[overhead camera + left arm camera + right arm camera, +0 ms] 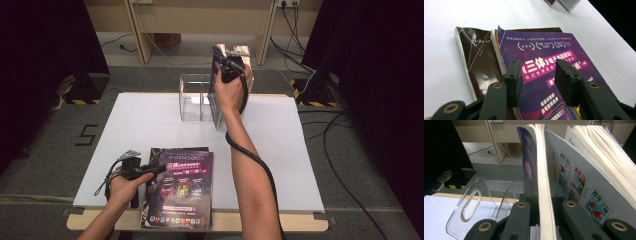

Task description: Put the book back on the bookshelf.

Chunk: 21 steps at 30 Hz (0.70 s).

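- Currently your right gripper (226, 64) is raised at the far side of the white table (280, 150), jaws clamped on a purple-covered book (543, 182) held upright by its page edge.
- Right gripper view: the clear acrylic rack (477, 205) sits just below and to the left of the held book; its divider walls and an oval handle slot are visible. A second, white-covered book (584, 182) stands just beside the held one, pages fanned. You cannot tell from these frames whether it is already seated in the rack.
- High view: the rack (196, 97) stands at the far middle of the table, with the held book at its right end.
- Your left gripper (152, 169) rests at the near edge, jaws apart, hovering over the purple book (544, 75) on top of the stack. Nothing sits between the pads (567, 82).
- Under that top book a dark brown book (479, 62) lies offset to the left; at least 2 books remain flat.
- Judged step: slotting the held book into the rack, 1 of several.
- Next move calls for lowering the book straight between 2 dividers, keeping it vertical, then releasing only once its bottom edge is seated.
- Risk, as a judgement: the thin grip near the page edge may let the book swing or splay on the way down.
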Motion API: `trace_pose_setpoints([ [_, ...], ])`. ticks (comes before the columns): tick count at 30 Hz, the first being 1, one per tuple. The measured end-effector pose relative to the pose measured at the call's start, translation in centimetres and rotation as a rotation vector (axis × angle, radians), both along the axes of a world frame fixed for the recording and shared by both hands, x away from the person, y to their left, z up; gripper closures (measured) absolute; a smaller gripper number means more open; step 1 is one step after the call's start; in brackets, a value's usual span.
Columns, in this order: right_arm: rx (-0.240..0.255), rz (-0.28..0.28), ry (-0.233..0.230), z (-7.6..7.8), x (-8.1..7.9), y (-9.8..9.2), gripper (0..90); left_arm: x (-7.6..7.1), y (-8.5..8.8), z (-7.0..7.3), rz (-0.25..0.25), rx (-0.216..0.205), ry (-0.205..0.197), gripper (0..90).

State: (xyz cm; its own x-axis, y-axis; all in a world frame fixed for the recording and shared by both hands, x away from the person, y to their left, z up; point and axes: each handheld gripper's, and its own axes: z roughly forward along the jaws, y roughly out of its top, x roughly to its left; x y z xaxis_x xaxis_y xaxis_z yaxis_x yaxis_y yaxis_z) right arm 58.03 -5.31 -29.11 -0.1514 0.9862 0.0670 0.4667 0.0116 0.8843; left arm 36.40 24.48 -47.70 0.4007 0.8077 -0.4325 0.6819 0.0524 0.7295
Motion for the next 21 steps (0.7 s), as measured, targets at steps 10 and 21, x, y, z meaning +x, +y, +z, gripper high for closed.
trace_pose_setpoints([
  [10, -0.019, 0.023, -0.019, 0.1, -0.5, -0.2, 75.5, 0.1, -0.3, -0.1, -0.002, 0.006, 0.0, 56.5],
  [21, -0.003, 0.042, -0.028, 0.4, -1.6, -0.5, 67.5, 0.5, -0.8, 0.0, -0.014, 0.005, -0.004, 55.1],
])
